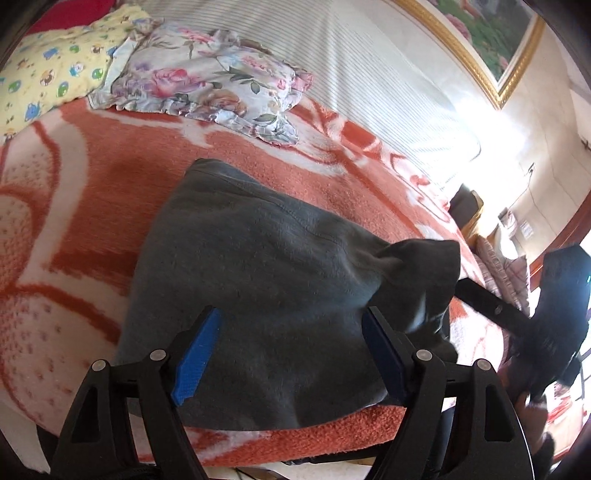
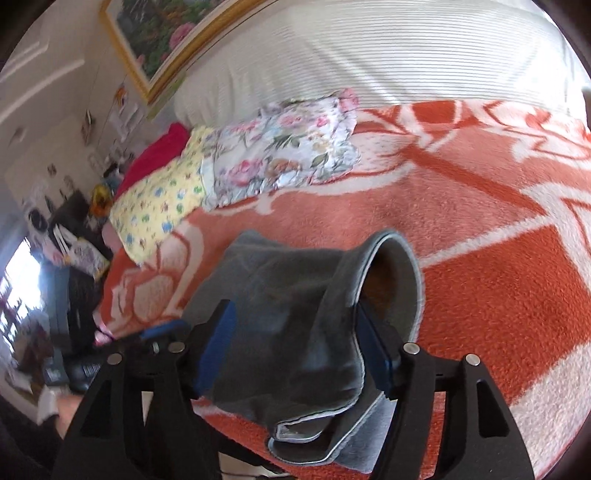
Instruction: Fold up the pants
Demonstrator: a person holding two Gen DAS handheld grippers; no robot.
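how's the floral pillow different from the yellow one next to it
The floral pillow has a pale ground with large pink roses and green leaves; the yellow pillow carries small blue and green cartoon prints. The floral one has a ruffled edge and a shiny look, the yellow one a plain edge and matte cloth. The floral one overlaps the yellow one's edge. Both lie on the orange and white blanket beyond the grey pants.

We could not tell whether the right gripper (image 2: 295, 339) was pinching the pants (image 2: 291, 332), since cloth draped over the gap between its blue pads. In the left wrist view the other gripper (image 1: 539, 314) was a dark blur, and the framed picture (image 1: 491, 33) was cut off by the edge.
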